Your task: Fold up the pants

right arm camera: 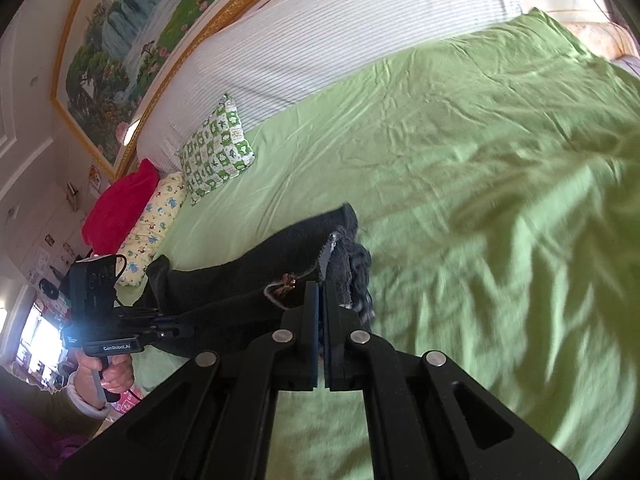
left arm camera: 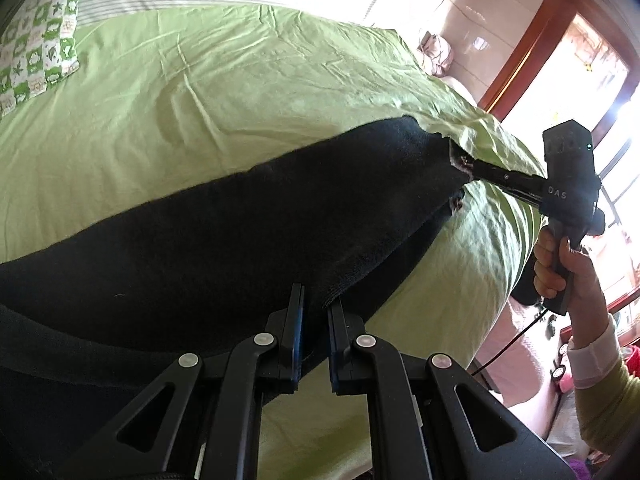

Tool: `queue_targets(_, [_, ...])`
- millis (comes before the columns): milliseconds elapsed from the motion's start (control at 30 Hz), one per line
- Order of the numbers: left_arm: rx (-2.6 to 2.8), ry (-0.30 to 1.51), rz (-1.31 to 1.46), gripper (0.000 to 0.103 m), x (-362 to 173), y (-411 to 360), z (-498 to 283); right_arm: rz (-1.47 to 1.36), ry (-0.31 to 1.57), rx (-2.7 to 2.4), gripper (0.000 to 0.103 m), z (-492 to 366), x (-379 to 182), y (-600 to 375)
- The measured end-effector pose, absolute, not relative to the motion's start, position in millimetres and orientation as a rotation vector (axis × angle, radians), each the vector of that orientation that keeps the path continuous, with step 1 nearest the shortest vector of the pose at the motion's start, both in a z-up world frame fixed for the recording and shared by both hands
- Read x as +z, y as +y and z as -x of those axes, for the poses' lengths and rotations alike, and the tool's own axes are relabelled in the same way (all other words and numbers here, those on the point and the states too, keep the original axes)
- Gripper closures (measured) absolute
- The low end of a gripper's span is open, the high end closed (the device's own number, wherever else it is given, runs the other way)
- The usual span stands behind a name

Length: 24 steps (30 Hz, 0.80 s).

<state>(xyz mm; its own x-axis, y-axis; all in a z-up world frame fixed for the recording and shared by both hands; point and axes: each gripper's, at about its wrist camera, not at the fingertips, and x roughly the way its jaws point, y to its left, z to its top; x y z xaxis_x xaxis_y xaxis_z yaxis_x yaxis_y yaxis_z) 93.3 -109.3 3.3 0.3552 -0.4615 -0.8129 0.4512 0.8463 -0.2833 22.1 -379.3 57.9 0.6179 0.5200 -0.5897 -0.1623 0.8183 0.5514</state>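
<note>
Both wrist views look steeply down, close over the green bed [left arm camera: 200,92], sharing the black pants [right arm camera: 240,280].

Both grippers are matte black with silver rivets and blue pads. The right gripper [left arm camera: 470,168] has "DAS" lettering, a tiny green light and a black cable [left arm camera: 508,350]; the left gripper [right arm camera: 192,330] says "GenRobot.AI". Olive sleeve [left arm camera: 612,404] with a white cuff [left arm camera: 592,356].

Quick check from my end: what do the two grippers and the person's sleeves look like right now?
Both grippers, left gripper and right gripper, are black with blue pads and silver rivets. The right shows "DAS" lettering and a black cable; the left reads "GenRobot.AI". The sleeve is yellow-green over a white cuff.
</note>
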Motion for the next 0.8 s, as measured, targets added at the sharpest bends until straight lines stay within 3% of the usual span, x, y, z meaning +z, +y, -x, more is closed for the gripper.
queue_targets(167, [-0.597, 1.064, 0.006, 0.092, -15.5, -108.5, -92.2, -0.444, 0.916, 0.336, 0.101, -22.6, 25.2, -371.8])
queue_targets(267, [-0.616, 1.063, 0.041, 0.070, -14.2, -103.6, -89.3, -0.451, 0.896, 0.287, 0.096, -19.2, 28.1, -368.9])
queue_targets(300, [-0.623, 1.062, 0.061, 0.056, -12.8, -100.7, -87.6, -0.434, 0.894, 0.265, 0.091, -17.7, 31.4, -367.4])
queue_targets(333, [-0.621, 1.059, 0.069, 0.048, -12.4, -99.0, -87.0, -0.414, 0.885, 0.234, 0.076, -14.8, 36.6, -366.0])
queue_targets(367, [-0.613, 1.051, 0.077, 0.048, -10.9, -95.5, -84.0, -0.408, 0.876, 0.227, 0.059, -11.5, 39.3, -365.4])
queue_targets(433, [-0.605, 1.044, 0.079, 0.048, -8.6, -91.0, -78.5, -0.411, 0.837, 0.223, 0.049, -3.6, 50.4, -364.0])
queue_targets(800, [-0.504, 0.981, 0.190, 0.048, 14.6, -31.0, -60.6, -0.393, 0.786, 0.417, 0.049, -11.0, 82.6, -289.2])
